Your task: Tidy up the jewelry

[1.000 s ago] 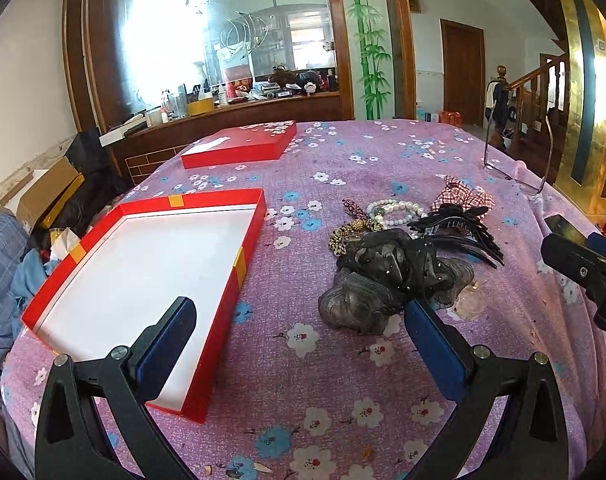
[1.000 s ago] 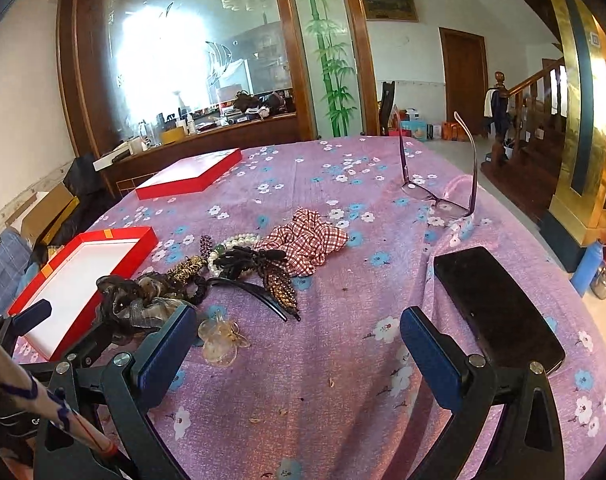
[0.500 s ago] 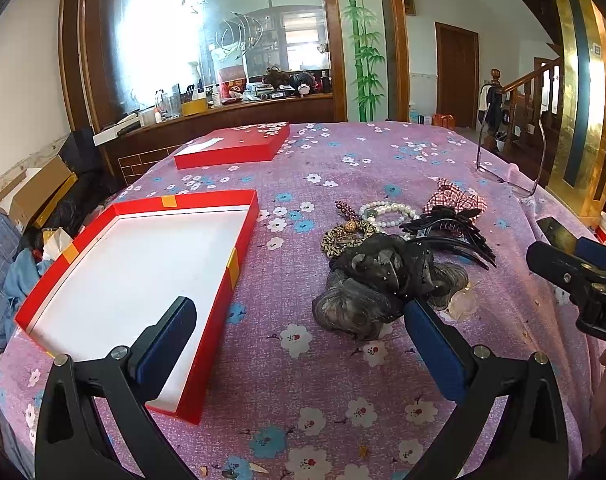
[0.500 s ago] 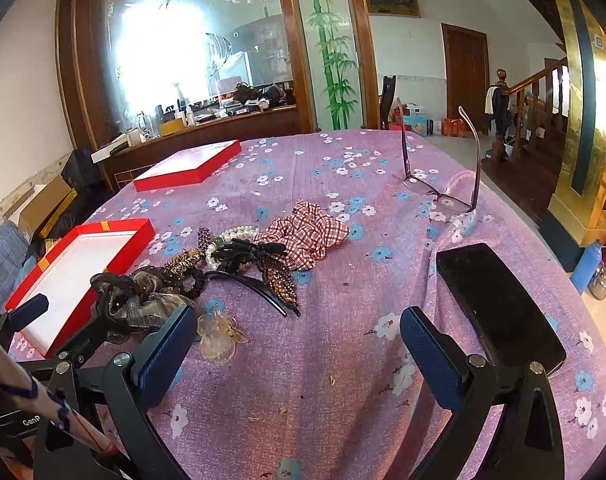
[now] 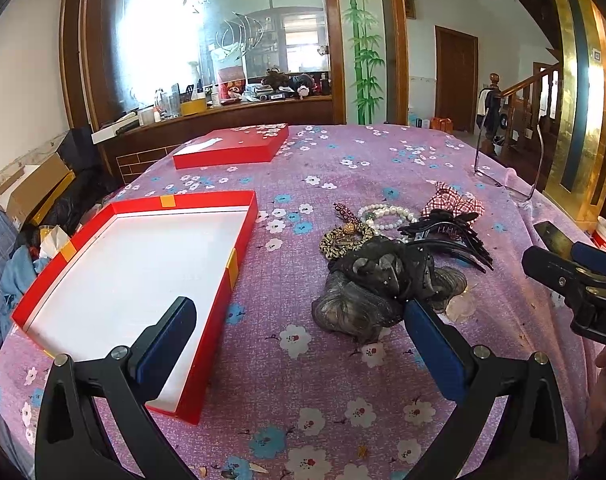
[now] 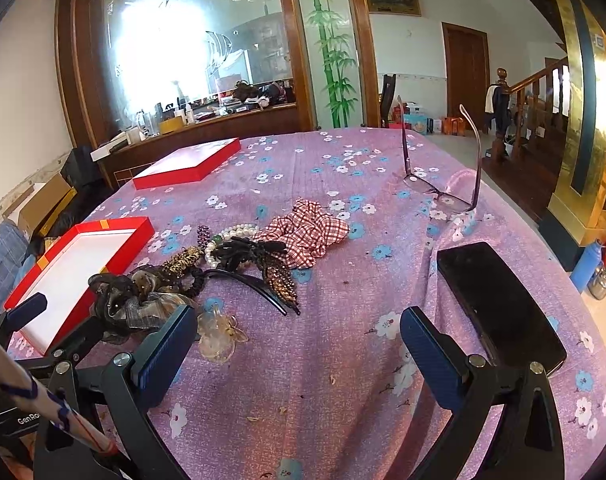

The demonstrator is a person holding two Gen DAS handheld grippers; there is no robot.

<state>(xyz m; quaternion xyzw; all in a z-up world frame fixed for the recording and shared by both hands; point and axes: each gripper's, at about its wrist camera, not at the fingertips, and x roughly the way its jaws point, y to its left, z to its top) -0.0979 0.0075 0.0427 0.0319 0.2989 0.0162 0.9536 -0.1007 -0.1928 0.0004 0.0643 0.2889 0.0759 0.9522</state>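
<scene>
We view a tabletop (image 5: 343, 380) draped in purple floral cloth, both claws hovering above it and holding nothing. The left claw (image 5: 299, 340) stands spread wide, between the open red cardboard box with a white floor (image 5: 239, 240) and the heap of accessories; the right claw (image 6: 295, 352) is equally wide, above bare cloth near the flat black phone-like slab (image 6: 499, 300). The heap lies right of the box, well apart from its wall. We count in it one dark gauze hair scrunchie (image 5: 367, 288), one leopard-print hair band (image 5: 339, 242), one white pearl bracelet (image 5: 387, 216), one small purple beaded clip (image 5: 345, 212), one red-checked fabric scrunchie (image 6: 307, 236), one black claw clip (image 5: 447, 228), one long black rhinestone-studded comb (image 6: 279, 276) and one clear plastic flower clip (image 6: 219, 334); tangling may hide more. We judge the scrunchies light, soft and forgiving, best pinched through the bunched fabric; the pearls are slippery and apt to roll, so we would grip across the strand; the rigid clips suit a hold on the spine. One red box lid (image 5: 231, 148) and one pair of upturned spectacles (image 6: 439, 188) rest farther off.
</scene>
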